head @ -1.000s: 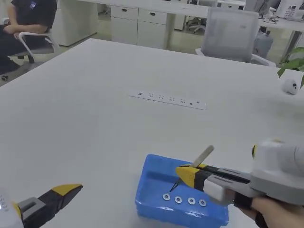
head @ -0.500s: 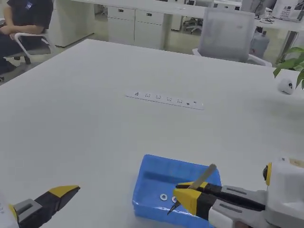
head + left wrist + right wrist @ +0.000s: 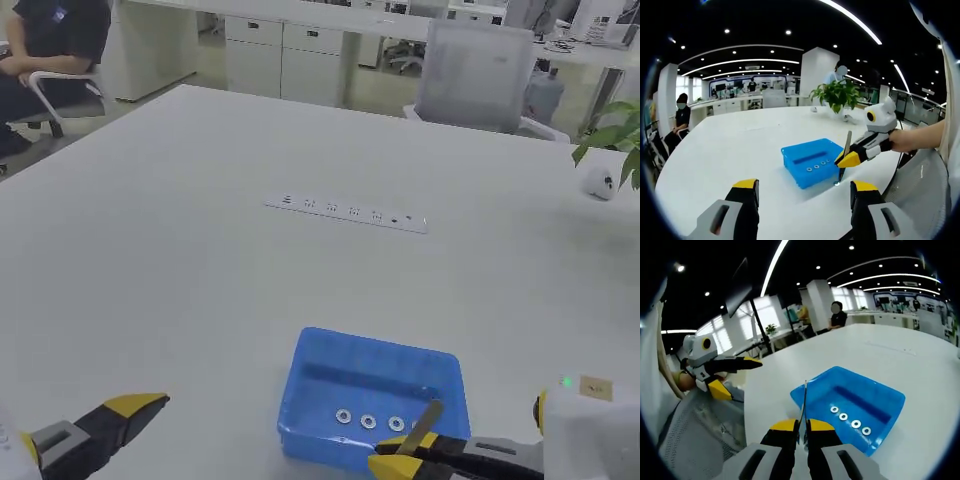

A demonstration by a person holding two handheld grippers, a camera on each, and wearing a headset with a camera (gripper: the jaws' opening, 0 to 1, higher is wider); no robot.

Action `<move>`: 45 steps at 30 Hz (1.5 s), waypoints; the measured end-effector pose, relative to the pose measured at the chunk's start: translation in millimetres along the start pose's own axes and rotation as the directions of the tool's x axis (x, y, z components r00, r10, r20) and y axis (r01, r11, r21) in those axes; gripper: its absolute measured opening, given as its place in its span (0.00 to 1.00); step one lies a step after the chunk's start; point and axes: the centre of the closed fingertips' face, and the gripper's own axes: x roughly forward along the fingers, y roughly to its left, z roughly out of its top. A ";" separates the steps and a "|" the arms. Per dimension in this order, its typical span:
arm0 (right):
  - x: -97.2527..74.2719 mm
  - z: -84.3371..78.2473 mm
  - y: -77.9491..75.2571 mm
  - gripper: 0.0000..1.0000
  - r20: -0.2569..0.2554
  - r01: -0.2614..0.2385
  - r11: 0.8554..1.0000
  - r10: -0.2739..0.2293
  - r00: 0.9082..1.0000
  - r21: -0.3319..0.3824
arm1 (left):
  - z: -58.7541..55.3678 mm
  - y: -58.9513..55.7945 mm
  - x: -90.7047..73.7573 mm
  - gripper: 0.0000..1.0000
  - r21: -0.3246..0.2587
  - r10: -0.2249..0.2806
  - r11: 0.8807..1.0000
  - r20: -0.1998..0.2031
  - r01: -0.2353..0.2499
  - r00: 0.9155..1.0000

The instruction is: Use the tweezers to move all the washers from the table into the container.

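- Right tongs (image 3: 387,463) have backed out of the blue container (image 3: 375,345) to the bottom right edge of the head view, jaws clamped on the tweezers (image 3: 424,422).
- Four washers (image 3: 843,416) lie in a row inside the container, so that drop looks done.
- Left tongs (image 3: 140,405) stay at lower left, jaws wide apart and empty.

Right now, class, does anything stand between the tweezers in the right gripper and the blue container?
Nothing visible does. The right gripper holds the tweezers just outside the container; only its own wall lies between. Four washers lie in a row inside.
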 end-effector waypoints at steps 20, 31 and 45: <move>4.0 -10.9 -0.5 0.04 -0.036 0.013 0.994 -0.017 0.999 -0.106 | 1.9 -3.5 0.2 0.73 -0.001 -0.004 1.000 -0.004 0.004 1.000; 6.0 -12.7 1.3 0.04 -0.045 0.008 0.992 -0.014 0.999 -0.128 | 1.2 -3.9 0.3 0.73 0.003 -0.010 1.000 -0.007 0.010 1.000; 12.0 -14.3 15.3 0.03 -0.083 -0.023 0.939 -0.007 0.997 -0.344 | 0.9 -2.9 0.5 0.72 0.004 -0.009 1.000 -0.009 0.009 1.000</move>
